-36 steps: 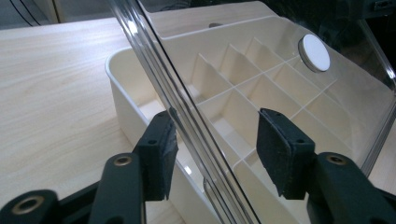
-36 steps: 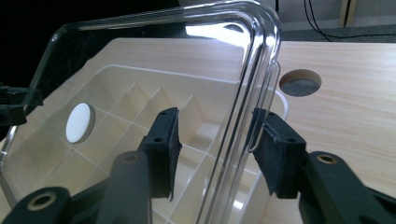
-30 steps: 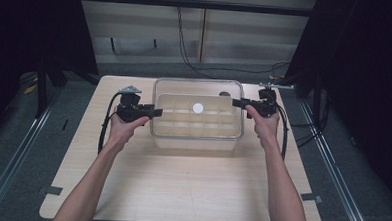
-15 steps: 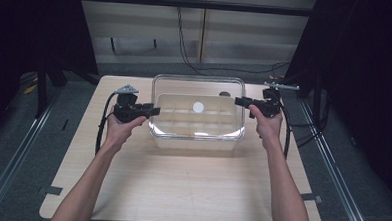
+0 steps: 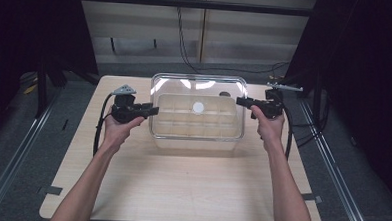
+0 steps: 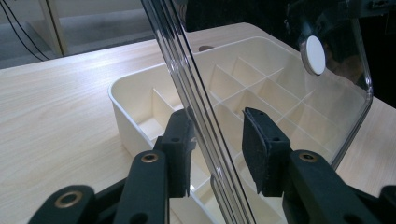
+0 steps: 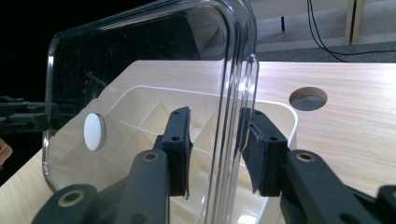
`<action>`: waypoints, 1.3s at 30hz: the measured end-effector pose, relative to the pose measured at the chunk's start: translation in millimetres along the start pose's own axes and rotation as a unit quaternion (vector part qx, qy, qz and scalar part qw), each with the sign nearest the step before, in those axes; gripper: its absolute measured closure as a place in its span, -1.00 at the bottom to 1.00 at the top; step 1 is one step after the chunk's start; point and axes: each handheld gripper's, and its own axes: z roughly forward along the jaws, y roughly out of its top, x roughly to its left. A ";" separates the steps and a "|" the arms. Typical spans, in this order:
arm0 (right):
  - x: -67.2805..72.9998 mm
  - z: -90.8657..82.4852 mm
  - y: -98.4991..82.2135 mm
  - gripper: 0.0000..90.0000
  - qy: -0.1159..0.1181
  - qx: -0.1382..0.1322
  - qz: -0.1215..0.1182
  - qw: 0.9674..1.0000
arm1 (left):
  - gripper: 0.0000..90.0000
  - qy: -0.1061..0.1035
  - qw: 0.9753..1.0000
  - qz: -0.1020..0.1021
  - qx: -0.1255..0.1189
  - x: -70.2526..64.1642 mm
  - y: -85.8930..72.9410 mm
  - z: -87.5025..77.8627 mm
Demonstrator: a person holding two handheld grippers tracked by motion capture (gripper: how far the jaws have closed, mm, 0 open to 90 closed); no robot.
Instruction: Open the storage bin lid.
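A clear plastic lid (image 5: 200,90) with a white round dot (image 5: 198,107) at its middle stands tilted up over a cream box (image 5: 195,143) split into several compartments. My left gripper (image 5: 154,109) holds the lid's left edge and my right gripper (image 5: 240,101) its right edge. In the left gripper view the lid's rim (image 6: 187,79) runs between the jaws of the left gripper (image 6: 217,149), above the box (image 6: 135,93). In the right gripper view the rim (image 7: 233,70) sits between the jaws of the right gripper (image 7: 215,149). Both pairs of jaws have just been closing on it.
The box stands at the back middle of a light wooden table (image 5: 190,190). A round cable hole (image 7: 307,98) lies behind the box at the right. Cables trail from both grippers. Dark curtains flank the table; a wall and wires lie beyond.
The lid lay flat on the box; now its far edge is raised and it is tilted toward the camera. Both hands stayed at its sides.
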 end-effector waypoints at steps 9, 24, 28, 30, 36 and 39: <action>2.4 -8.3 -0.4 0.49 0.010 -0.008 0.001 1.000 | 0.49 -0.004 1.000 0.007 -0.005 -2.9 0.7 -5.6; 9.9 -19.6 -2.3 0.52 0.015 -0.020 -0.009 1.000 | 0.56 -0.006 1.000 0.017 -0.013 -8.1 1.0 -13.3; 11.5 -21.8 -3.4 0.53 0.017 -0.024 -0.012 0.999 | 0.58 -0.006 1.000 0.020 -0.014 -9.7 1.2 -16.1; 11.8 -22.9 -4.2 0.53 0.019 -0.027 -0.011 0.999 | 0.59 -0.006 1.000 0.020 -0.015 -10.5 1.0 -17.0; 14.9 -26.9 -6.3 0.56 0.028 -0.036 0.004 0.999 | 0.62 -0.010 1.000 0.009 -0.026 -9.6 -1.2 -20.0; 17.1 -27.6 -7.0 0.56 0.030 -0.037 0.000 0.999 | 0.63 -0.010 1.000 0.008 -0.028 -10.0 -2.2 -22.2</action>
